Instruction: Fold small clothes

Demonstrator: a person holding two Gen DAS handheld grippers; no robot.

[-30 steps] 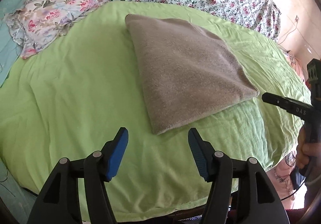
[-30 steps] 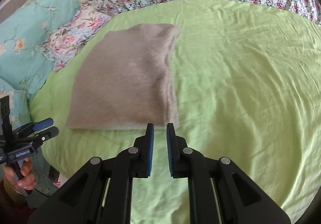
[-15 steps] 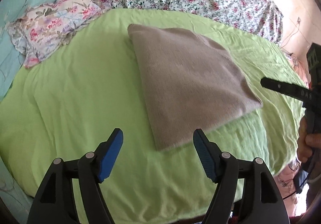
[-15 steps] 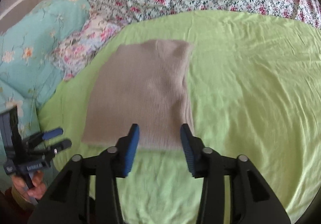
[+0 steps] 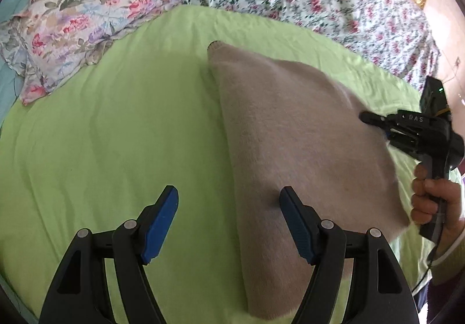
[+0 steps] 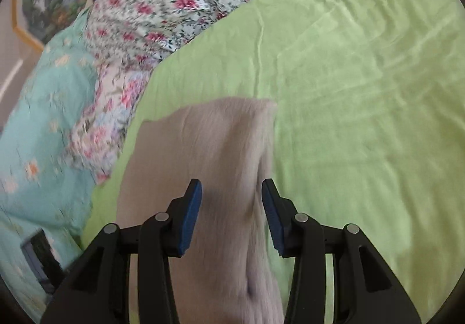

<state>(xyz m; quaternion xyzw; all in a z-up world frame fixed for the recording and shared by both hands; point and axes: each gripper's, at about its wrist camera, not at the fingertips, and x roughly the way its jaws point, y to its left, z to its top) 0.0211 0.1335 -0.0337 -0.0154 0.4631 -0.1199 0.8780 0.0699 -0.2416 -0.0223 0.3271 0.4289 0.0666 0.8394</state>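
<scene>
Folding stage: the beige knitted garment (image 5: 290, 135) lies flat as a folded panel in the middle of the green sheet (image 5: 116, 135). I judge that one fold is done and the next is being set up.
Garment position: its long folded edge runs away from the left camera, and its near end is close to the bed's front edge, so both tools can reach it.
Left gripper (image 5: 229, 193): the jaws are wide apart and have just been opening. They straddle the garment's left edge with one pad over the sheet and one over the knit, and nothing is pinched. This is probably a stance for taking that edge.
Right gripper (image 6: 231, 184): in its own view the jaws are apart, with a raised ridge of the knit between them. The pads do not visibly press on it. The view is blurred.
Right hand (image 5: 433, 202): it holds the tool low at the garment's far side edge, opposite the left tool, probably so that both sides lift together.
Floral pillow (image 5: 72, 27): it sits well away at the sheet's far corner, clear of the work.
</scene>
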